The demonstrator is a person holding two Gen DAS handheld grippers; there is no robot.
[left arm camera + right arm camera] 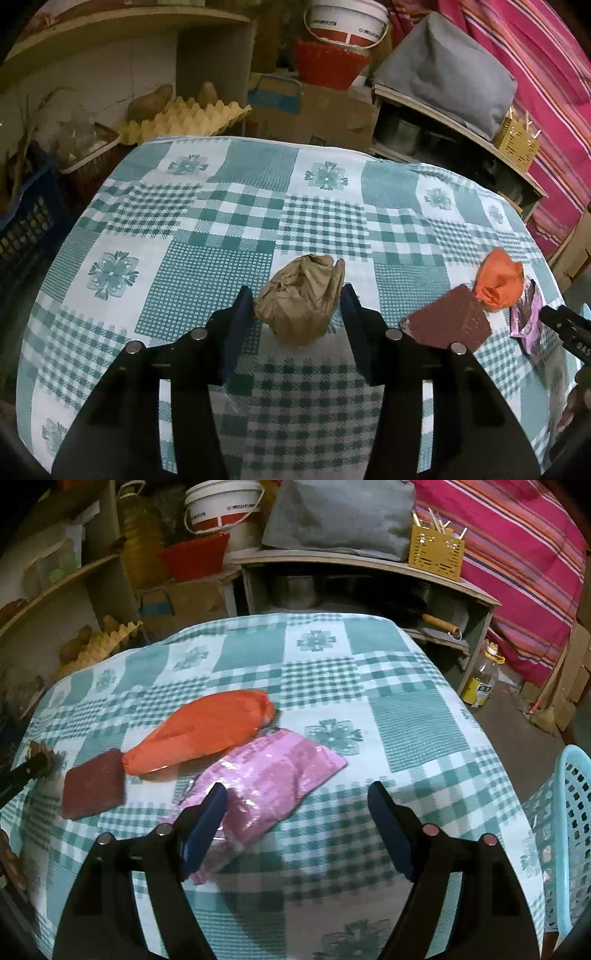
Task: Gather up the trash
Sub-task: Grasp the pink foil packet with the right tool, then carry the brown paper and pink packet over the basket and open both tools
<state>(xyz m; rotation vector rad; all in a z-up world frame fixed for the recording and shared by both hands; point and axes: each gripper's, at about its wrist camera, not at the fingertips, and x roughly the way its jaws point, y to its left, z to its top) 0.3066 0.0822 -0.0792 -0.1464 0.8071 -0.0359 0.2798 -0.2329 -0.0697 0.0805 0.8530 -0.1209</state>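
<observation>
Matt crumpled brown paper bag [301,299], glossy pink plastic wrapper [269,786] and smooth orange plastic bag [207,734] are seen on woven checked tablecloth [207,221].

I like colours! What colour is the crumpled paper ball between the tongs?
The crumpled paper ball is light brown, clearest in the left wrist view.

left wrist: low over tablecloth [325,221] | right wrist: same | shared: orange bag [498,280]
</observation>
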